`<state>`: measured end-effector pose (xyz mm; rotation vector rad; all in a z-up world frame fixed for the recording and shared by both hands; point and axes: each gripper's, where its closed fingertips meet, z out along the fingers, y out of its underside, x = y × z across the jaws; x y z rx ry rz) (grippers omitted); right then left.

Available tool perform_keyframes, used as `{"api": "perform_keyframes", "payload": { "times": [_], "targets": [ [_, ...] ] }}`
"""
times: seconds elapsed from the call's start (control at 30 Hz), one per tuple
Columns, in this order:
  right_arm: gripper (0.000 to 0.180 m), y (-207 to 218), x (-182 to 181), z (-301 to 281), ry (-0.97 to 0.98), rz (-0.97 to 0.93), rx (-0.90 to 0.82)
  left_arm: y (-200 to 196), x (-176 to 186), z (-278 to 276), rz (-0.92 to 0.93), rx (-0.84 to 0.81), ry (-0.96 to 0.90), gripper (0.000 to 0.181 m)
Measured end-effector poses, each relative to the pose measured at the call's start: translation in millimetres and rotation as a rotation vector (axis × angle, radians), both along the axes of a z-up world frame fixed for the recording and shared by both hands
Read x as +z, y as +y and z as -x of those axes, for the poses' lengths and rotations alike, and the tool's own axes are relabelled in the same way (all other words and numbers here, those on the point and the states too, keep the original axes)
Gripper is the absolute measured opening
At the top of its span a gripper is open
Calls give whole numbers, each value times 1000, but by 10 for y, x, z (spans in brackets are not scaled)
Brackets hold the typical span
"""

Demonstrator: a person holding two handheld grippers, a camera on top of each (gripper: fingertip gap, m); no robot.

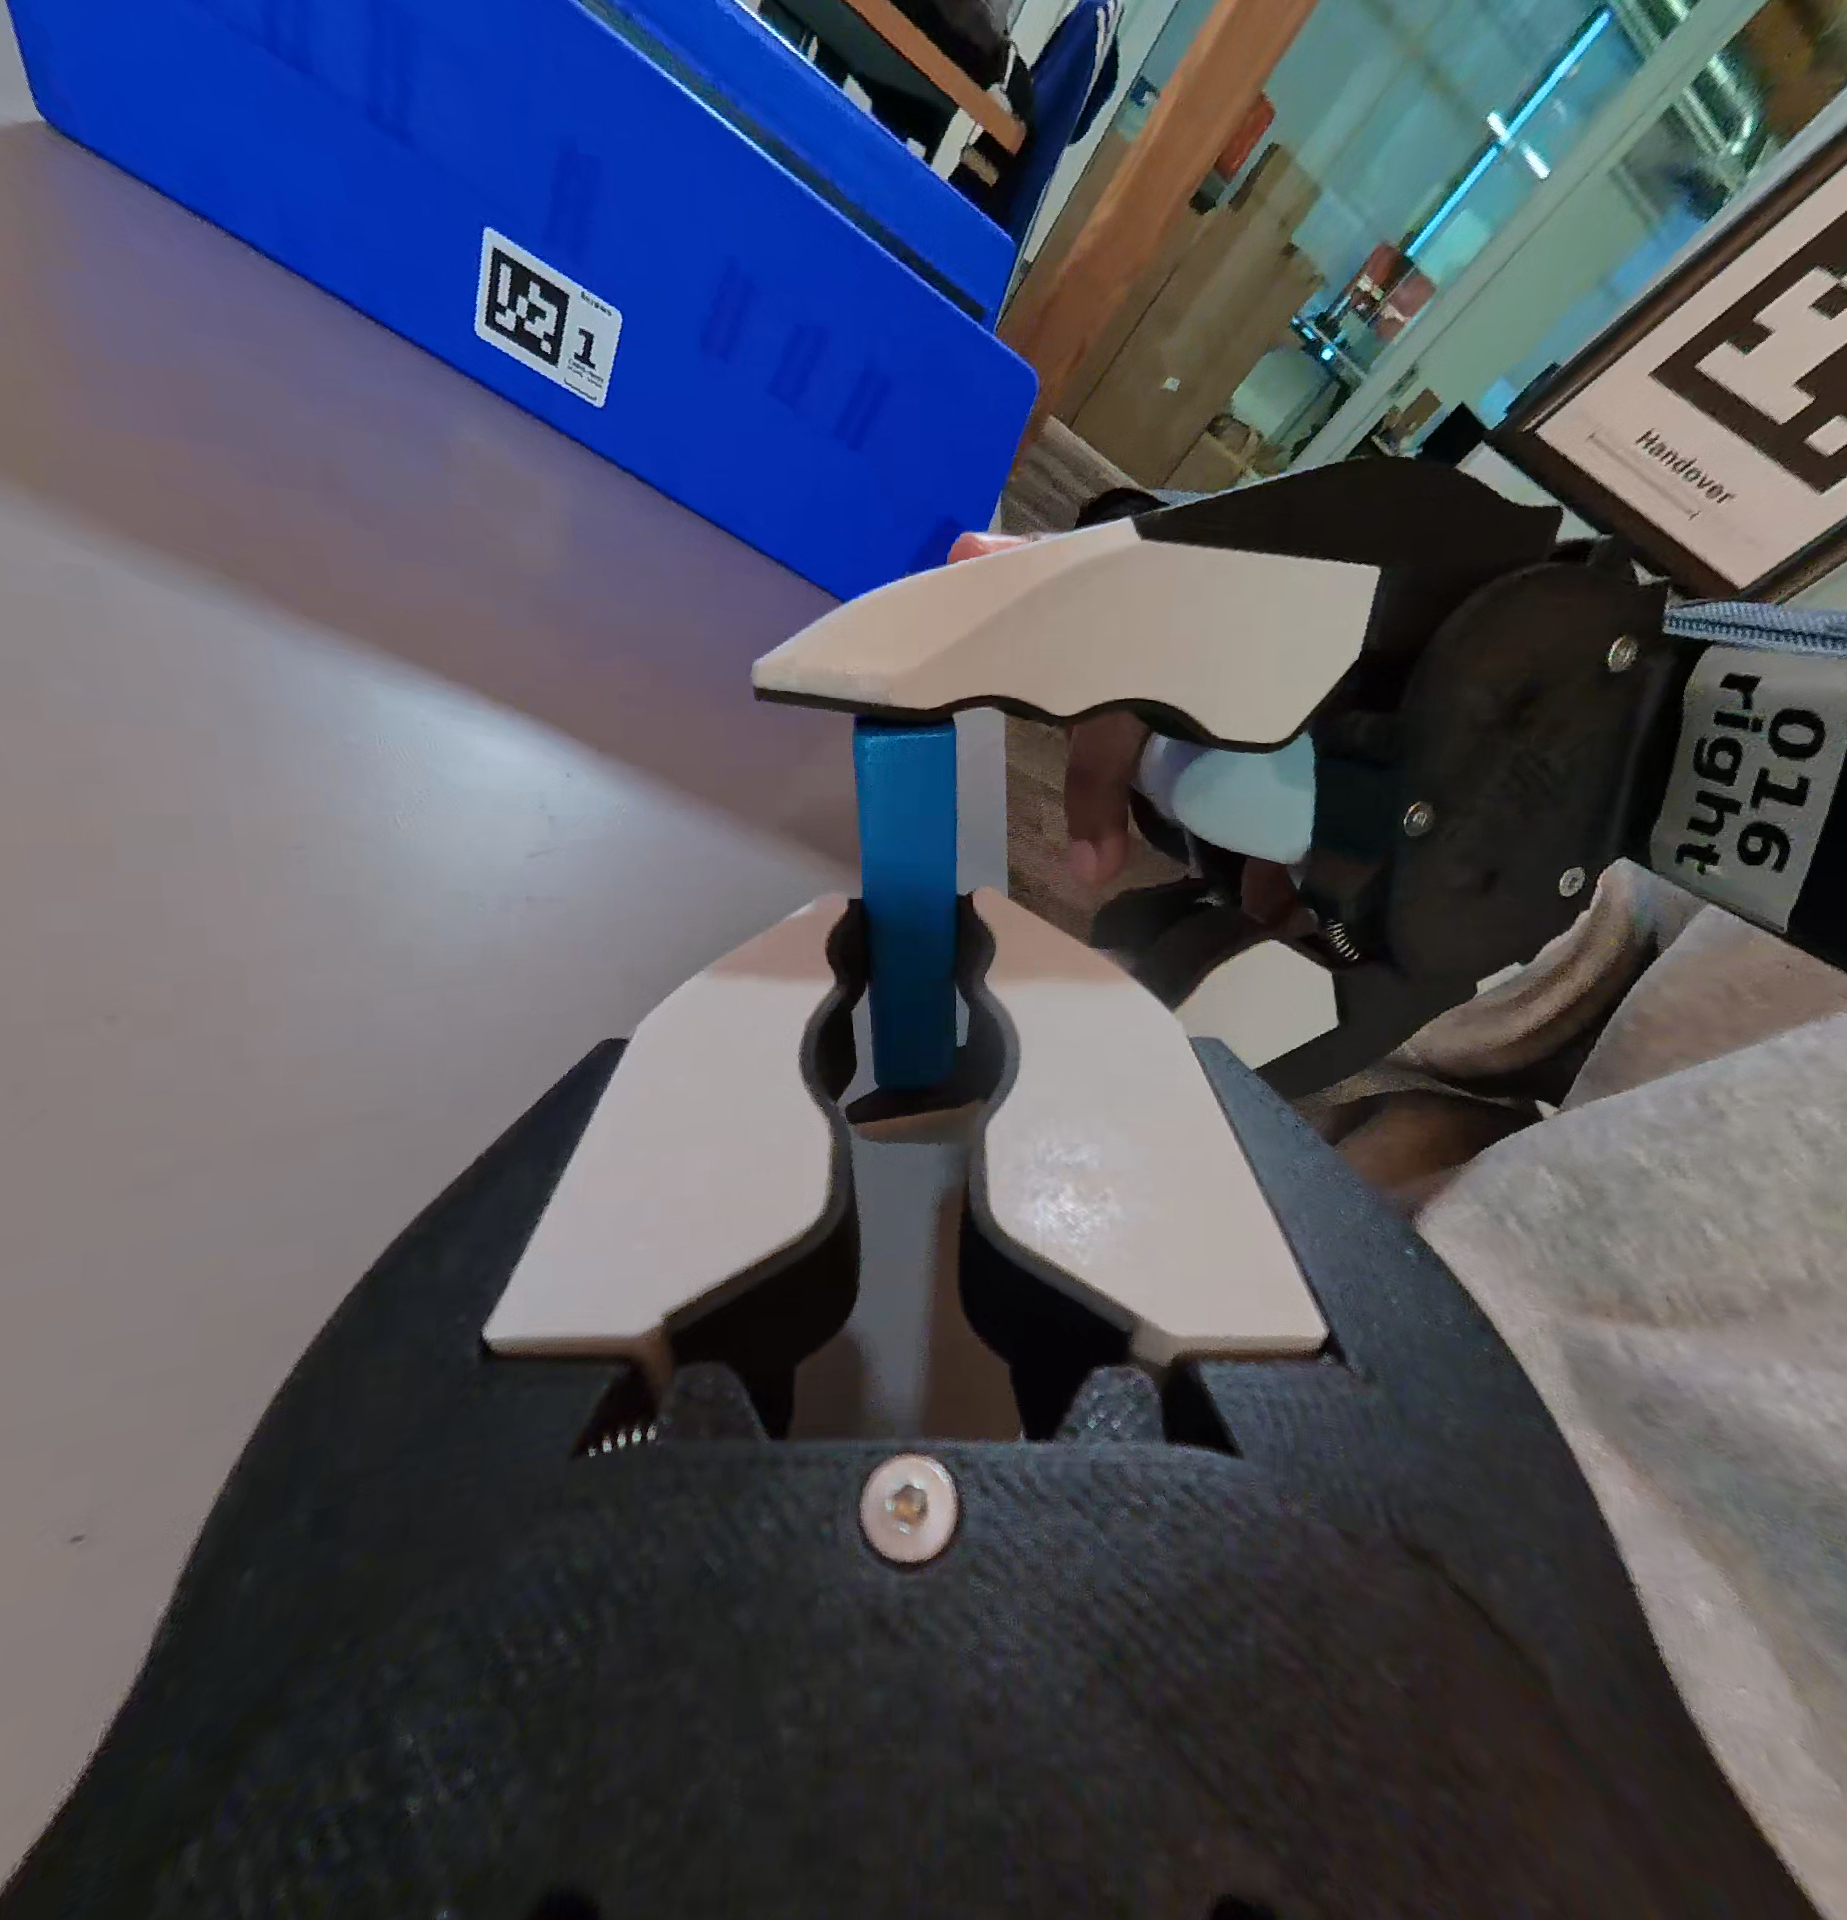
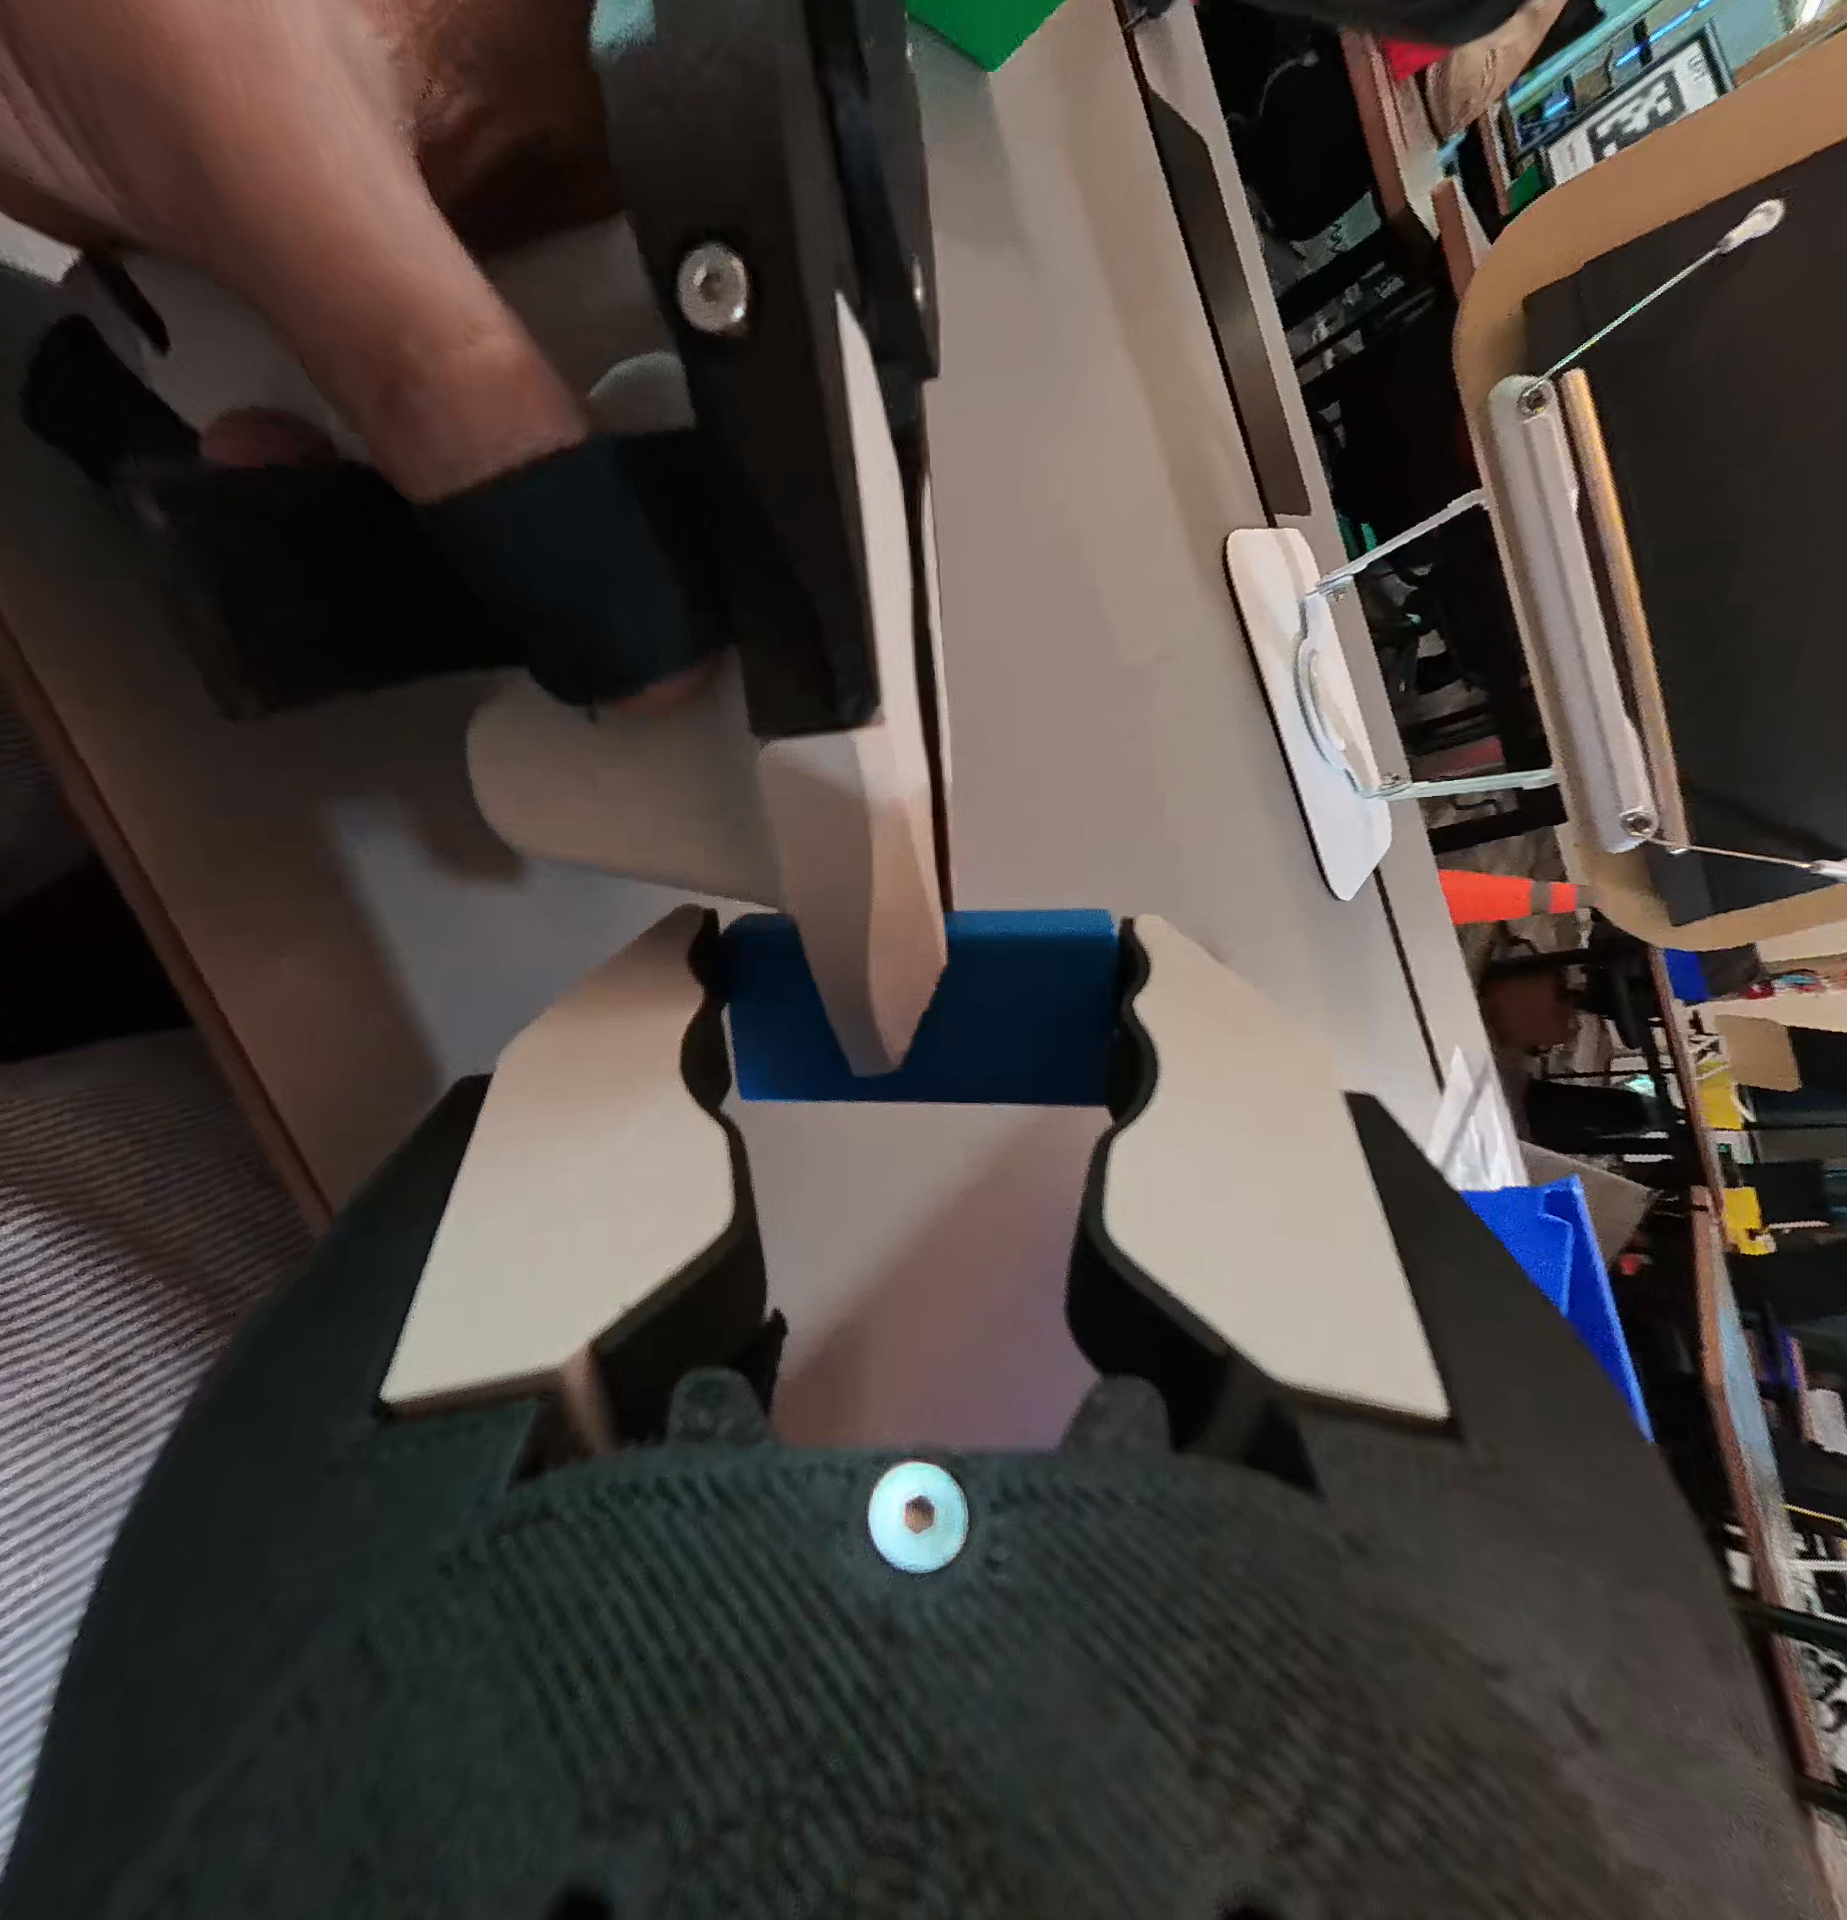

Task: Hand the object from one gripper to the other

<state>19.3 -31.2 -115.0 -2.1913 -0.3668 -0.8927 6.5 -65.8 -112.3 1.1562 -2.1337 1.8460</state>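
Blue block [image 1: 903, 914]: one | left gripper [image 1: 906, 971] fingers clamp it | right gripper [image 2: 919, 997] fingers clamp its ends

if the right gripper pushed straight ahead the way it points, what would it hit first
Probably the left gripper: its fingers cross the blue block that the right gripper is clamping, right at its fingertips. Depth is hard to judge.

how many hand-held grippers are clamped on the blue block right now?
2. The left hand-held gripper pinches the blue block across its thin faces; the right hand-held gripper grips its two ends.
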Motion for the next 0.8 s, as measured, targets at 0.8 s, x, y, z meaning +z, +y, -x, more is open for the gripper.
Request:
{"api": "perform_keyframes", "payload": {
  "times": [0.8],
  "targets": [
    [31,-103,699,228,1198,-701,340,-27,493,247,260,-186,-205,17]
  ]
}}
